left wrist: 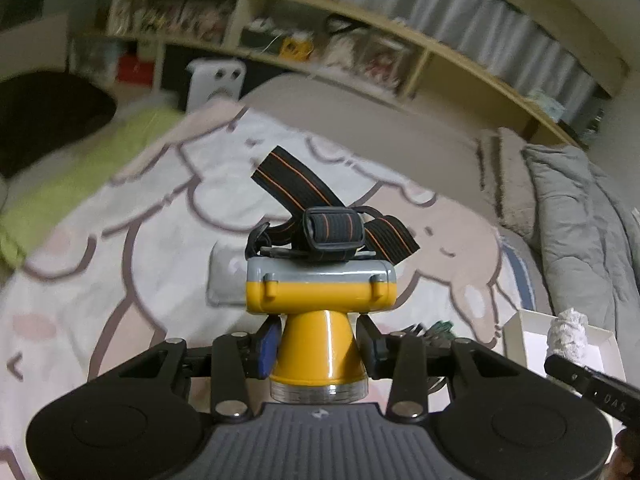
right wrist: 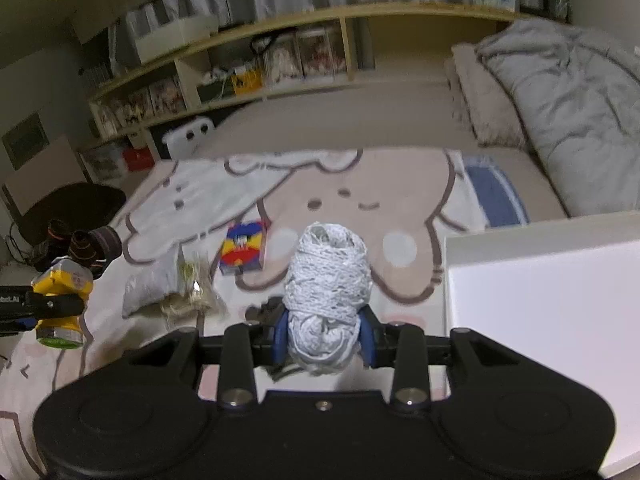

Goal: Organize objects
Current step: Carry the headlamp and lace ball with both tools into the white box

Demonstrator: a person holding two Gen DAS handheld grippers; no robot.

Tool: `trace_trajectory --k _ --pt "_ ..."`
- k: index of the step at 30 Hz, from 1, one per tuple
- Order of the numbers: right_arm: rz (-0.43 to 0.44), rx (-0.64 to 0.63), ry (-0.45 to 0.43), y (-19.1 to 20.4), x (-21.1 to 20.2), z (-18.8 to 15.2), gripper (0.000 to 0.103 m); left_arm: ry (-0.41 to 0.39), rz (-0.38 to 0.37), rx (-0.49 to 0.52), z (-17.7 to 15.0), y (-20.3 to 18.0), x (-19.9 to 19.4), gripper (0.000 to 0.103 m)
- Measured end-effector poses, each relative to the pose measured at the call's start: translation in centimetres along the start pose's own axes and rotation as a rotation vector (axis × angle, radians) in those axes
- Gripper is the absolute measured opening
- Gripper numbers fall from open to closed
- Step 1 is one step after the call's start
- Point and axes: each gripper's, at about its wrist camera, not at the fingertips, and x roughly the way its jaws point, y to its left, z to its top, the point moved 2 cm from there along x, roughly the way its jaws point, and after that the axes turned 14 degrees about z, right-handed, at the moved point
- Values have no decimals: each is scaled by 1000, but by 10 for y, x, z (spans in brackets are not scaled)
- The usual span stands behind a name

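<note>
above the cartoon-print blanket (right wrist: 344, 196) on the bed, we hold both grippers off the surface, each with something in its jaws. our left gripper (left wrist: 320, 344) is clamped on the tapered yellow neck of a headlamp (left wrist: 320, 292), lens end toward the camera, grey-and-yellow body standing up past the fingertips, and its black strap with orange stripes (left wrist: 320, 204) sticking up beyond that. our right gripper (right wrist: 326, 336) is closed on a ball of white yarn (right wrist: 328, 280), the blue pads pressing its lower sides while most of the ball rises above them. just to the right of the yarn sits an open white box (right wrist: 544, 308). on the blanket left of the yarn lie a small colourful box (right wrist: 244, 246) and a crinkled clear packet (right wrist: 192, 284). behind the bed runs a wooden shelf (right wrist: 280, 24).
</note>
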Motion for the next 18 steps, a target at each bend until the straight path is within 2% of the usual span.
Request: trace_trajectory --k 5,9,18 --pt "-30 -14 0 -11 -17 4 37 -27 -81 30 5 -34 -15 42" --pt "-69 7 -3 -35 -34 6 37 -37 -148 77 0 -72 -26 42" --pt "-199 47 -24 -107 -89 4 37 3 -305 165 -29 -170 -41 42"
